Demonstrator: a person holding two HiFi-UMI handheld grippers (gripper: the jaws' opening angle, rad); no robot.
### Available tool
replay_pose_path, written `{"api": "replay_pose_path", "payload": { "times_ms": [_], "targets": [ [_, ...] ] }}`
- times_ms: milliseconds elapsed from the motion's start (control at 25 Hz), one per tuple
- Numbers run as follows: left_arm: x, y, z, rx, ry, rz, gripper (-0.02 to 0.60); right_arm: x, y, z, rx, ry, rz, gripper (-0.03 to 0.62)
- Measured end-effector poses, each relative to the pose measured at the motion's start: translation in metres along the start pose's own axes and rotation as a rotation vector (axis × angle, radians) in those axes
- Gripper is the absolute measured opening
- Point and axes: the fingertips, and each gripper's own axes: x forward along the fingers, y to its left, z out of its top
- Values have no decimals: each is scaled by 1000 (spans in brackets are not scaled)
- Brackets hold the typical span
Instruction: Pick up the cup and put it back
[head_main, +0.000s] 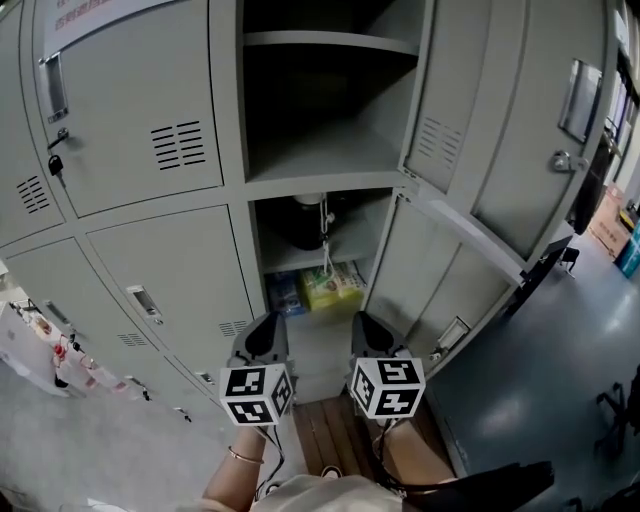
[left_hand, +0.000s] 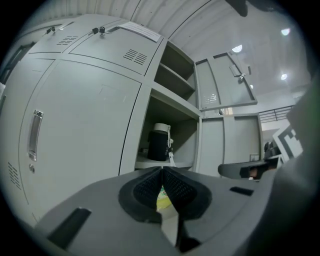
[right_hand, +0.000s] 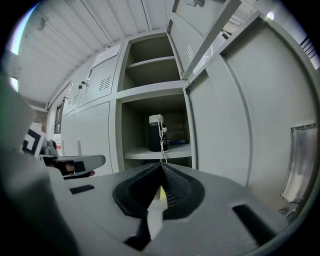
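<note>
A dark cup (head_main: 300, 222) with a pale lid and a white cord stands on the shelf of the open lower locker compartment; it shows as the cup (left_hand: 159, 141) in the left gripper view and the cup (right_hand: 156, 132) in the right gripper view. My left gripper (head_main: 268, 335) and right gripper (head_main: 366, 334) hang side by side below and in front of that compartment, well short of the cup. Both are shut with nothing between their pads. The left gripper (left_hand: 161, 172) and right gripper (right_hand: 161, 169) point toward the shelf.
Grey lockers (head_main: 130, 110) fill the wall. Two open doors (head_main: 510, 140) swing out to the right. Under the cup's shelf lie green and blue packets (head_main: 318, 288). The upper compartment (head_main: 325, 140) holds nothing. A wooden board (head_main: 335, 435) lies at my feet.
</note>
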Motion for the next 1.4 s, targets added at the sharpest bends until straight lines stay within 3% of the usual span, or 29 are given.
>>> {"api": "replay_pose_path", "payload": {
  "times_ms": [320, 880, 960, 1200, 1400],
  "targets": [
    [6, -4, -7, 10, 9, 30, 12, 5, -5, -9, 3, 8, 49, -8],
    [4, -14, -10, 3, -1, 36, 12, -5, -16, -5, -19, -22, 23, -4],
    [1, -13, -10, 3, -2, 42, 12, -5, -13, -5, -21, -17, 37, 82],
    [-5, -8, -12, -2, -2, 60, 12, -8, -10, -6, -17, -15, 44, 109],
    [-7, -8, -11, -3, -11, 69, 12, -8, -9, -9, -27, 0, 58, 180]
  ]
}}
